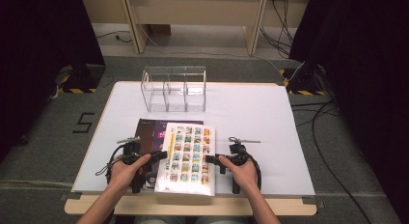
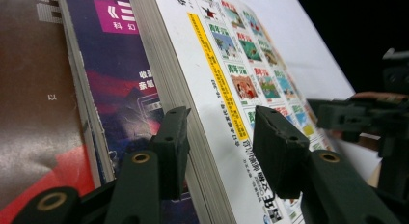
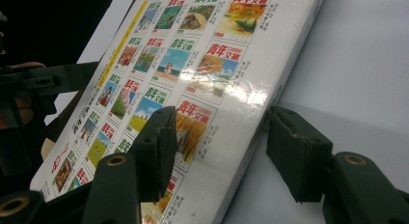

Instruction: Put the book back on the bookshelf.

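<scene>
At the near edge of the white table [image 1: 251,113] lies a thick white book [image 1: 189,159] with rows of small coloured pictures on its cover, its left part resting on a dark purple magazine [image 1: 149,132]; the left gripper [image 1: 156,156] straddles the book's left edge, one jaw above the cover and one below, not pressing; the right gripper [image 1: 212,160] brackets the right edge, jaws apart, gripping nothing; farther off stands a clear three-compartment holder [image 1: 173,88].
</scene>
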